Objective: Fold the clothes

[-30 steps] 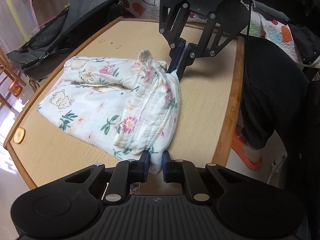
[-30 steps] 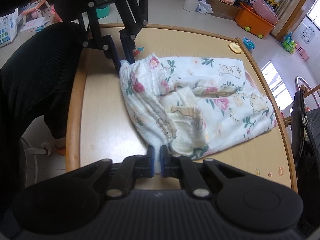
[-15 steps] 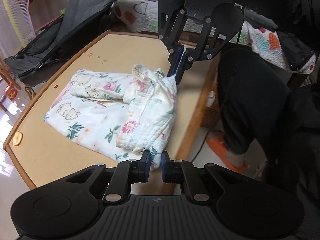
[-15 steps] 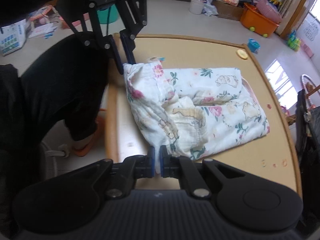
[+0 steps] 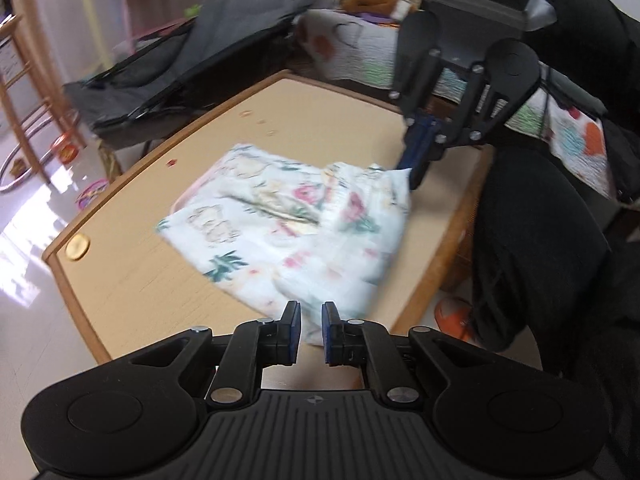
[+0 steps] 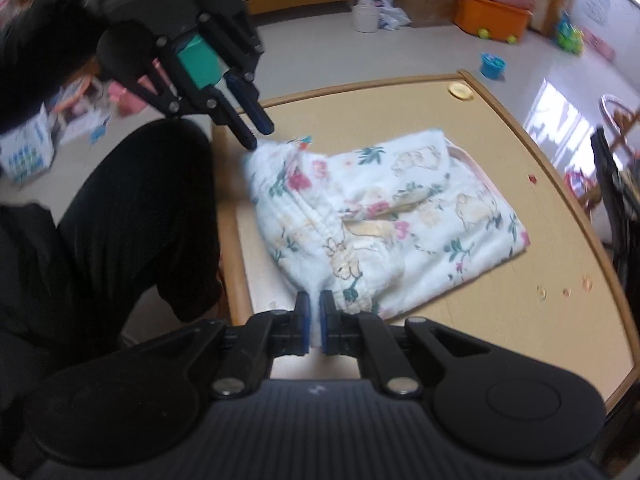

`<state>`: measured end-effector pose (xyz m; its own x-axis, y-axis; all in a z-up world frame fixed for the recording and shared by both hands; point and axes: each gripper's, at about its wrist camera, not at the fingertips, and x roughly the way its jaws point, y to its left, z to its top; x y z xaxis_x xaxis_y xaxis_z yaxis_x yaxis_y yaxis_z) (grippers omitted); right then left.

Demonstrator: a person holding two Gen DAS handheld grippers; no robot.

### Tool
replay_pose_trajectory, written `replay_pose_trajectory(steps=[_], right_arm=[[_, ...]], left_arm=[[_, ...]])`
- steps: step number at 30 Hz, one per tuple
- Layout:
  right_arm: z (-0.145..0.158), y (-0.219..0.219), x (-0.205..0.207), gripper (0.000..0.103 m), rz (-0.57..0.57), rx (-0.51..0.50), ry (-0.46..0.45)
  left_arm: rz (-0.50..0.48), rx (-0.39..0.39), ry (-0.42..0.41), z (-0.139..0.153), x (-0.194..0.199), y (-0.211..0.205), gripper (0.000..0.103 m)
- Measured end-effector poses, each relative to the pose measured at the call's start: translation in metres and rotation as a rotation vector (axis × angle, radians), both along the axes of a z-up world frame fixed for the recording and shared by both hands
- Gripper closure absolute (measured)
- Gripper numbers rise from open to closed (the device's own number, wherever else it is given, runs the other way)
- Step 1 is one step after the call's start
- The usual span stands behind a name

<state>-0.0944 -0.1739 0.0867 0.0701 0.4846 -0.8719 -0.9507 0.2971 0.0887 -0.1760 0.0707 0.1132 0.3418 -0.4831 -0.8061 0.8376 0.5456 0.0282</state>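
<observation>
The floral garment (image 6: 384,216) lies part-folded on the surface (image 6: 520,320), its edge nearest the person's dark-clad leg (image 6: 136,216) pinched at both corners. The left gripper (image 5: 311,334) and the right gripper (image 6: 315,326) each have jaws nearly closed on a bunch of cloth. To fold well, carry both corners level and together away from that leg — equal tension, no sagging middle — before letting go.
</observation>
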Motion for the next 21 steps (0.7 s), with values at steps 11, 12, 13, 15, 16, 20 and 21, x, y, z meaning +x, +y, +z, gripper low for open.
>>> replay_pose_trajectory(steps=[11, 12, 13, 15, 16, 20, 21], right_arm=[[-0.01, 0.003, 0.016, 0.098, -0.032, 0.0, 0.044], [-0.011, 0.003, 0.017, 0.098, -0.032, 0.0, 0.043], [-0.011, 0.004, 0.018, 0.098, -0.033, 0.003, 0.043], [-0.01, 0.004, 0.018, 0.098, -0.028, 0.009, 0.043], [-0.009, 0.004, 0.017, 0.098, -0.022, 0.011, 0.042], [-0.007, 0.005, 0.006, 0.098, 0.013, -0.026, 0.017], [-0.007, 0.005, 0.003, 0.098, 0.023, -0.033, 0.01]], left_arm=[[-0.14, -0.131, -0.05, 0.023, -0.011, -0.033, 0.088], [-0.158, -0.104, -0.058, 0.019, -0.012, -0.042, 0.086], [-0.173, -0.078, -0.067, 0.015, -0.012, -0.051, 0.082], [-0.147, -0.05, -0.098, 0.006, -0.007, -0.061, 0.082], [-0.136, -0.037, -0.109, 0.002, -0.004, -0.066, 0.082], [-0.14, -0.008, -0.055, -0.018, 0.014, -0.077, 0.082], [-0.146, 0.002, -0.04, -0.023, 0.015, -0.08, 0.082]])
